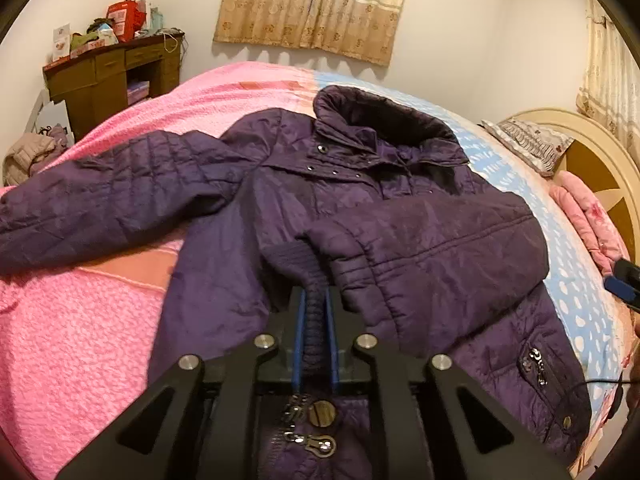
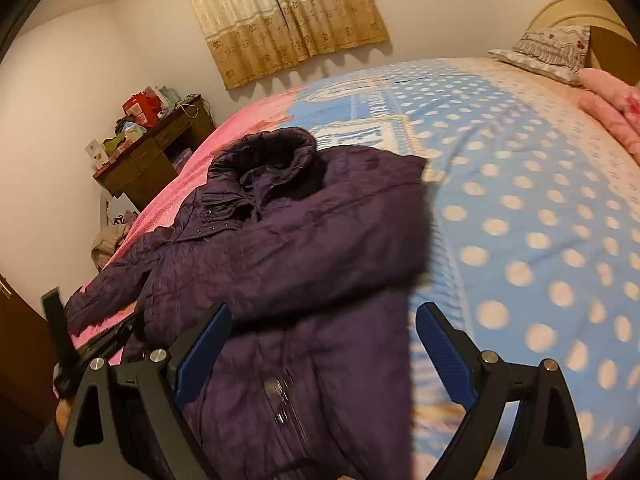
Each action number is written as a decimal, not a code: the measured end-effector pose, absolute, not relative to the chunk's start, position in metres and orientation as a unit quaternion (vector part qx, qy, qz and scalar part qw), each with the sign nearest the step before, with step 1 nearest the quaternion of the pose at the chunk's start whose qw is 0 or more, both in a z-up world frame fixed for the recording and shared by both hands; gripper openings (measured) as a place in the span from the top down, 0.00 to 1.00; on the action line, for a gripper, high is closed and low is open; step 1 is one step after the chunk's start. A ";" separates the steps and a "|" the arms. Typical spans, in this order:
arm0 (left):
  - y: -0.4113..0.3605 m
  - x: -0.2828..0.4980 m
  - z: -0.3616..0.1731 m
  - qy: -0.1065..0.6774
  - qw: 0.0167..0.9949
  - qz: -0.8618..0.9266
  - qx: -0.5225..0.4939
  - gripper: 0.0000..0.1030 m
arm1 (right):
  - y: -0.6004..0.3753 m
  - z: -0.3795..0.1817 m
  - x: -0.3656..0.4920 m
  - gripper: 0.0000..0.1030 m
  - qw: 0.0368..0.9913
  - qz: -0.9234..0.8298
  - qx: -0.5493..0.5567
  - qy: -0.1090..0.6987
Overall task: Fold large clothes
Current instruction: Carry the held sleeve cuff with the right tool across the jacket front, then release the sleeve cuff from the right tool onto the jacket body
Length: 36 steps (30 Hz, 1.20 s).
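Observation:
A dark purple quilted jacket point(image 1: 400, 208) lies face up on the bed, collar toward the far wall. One sleeve is folded across its chest, and its ribbed knit cuff point(image 1: 312, 320) sits between the blue pads of my left gripper point(image 1: 316, 300), which is shut on it. The other sleeve point(image 1: 100, 200) stretches out to the left over the pink blanket. In the right wrist view, my right gripper point(image 2: 324, 312) hovers open over the jacket point(image 2: 288, 248) near its right edge, with nothing pinched between the fingers point(image 2: 204, 352). That gripper's tip also shows at the left wrist view's right edge point(image 1: 624, 280).
The bed carries a pink blanket point(image 1: 80, 340) on the left and a blue dotted sheet point(image 2: 520, 220) on the right. A pillow point(image 2: 552, 52), a pink quilt point(image 1: 592, 220) and the headboard are at the far right. A cluttered wooden desk point(image 1: 108, 76) stands by the wall.

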<state>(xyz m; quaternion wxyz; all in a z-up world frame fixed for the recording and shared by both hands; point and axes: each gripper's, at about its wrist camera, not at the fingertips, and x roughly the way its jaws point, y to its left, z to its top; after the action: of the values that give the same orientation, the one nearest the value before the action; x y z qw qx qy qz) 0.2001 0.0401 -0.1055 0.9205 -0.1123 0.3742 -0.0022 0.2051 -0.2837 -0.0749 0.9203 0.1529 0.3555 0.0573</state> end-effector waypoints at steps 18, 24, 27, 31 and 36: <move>0.058 0.243 -0.138 0.386 0.915 0.109 -0.050 0.27 | -0.228 -0.146 0.288 0.09 0.874 0.026 0.047 0.482; 0.062 0.240 -0.143 0.385 0.912 0.127 -0.058 0.19 | -0.182 -0.105 0.272 0.09 0.903 0.086 0.042 0.419; 0.063 0.238 -0.143 0.388 0.909 0.138 -0.061 0.16 | -0.155 -0.126 0.286 0.09 0.889 0.106 0.029 0.445; 0.065 0.234 -0.145 0.386 0.909 0.143 -0.065 0.15 | -0.125 -0.158 0.294 0.06 0.879 0.108 -0.009 0.464; 0.066 0.231 -0.145 0.382 0.910 0.148 -0.067 0.14 | -0.130 -0.147 0.284 0.06 0.893 0.103 0.004 0.438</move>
<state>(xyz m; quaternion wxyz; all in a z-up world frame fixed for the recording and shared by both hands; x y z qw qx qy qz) 0.2306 0.0658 -0.1453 0.9099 -0.0672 0.3817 0.1477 0.2840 -0.1303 -0.1472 0.8931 0.0045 0.4380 0.1028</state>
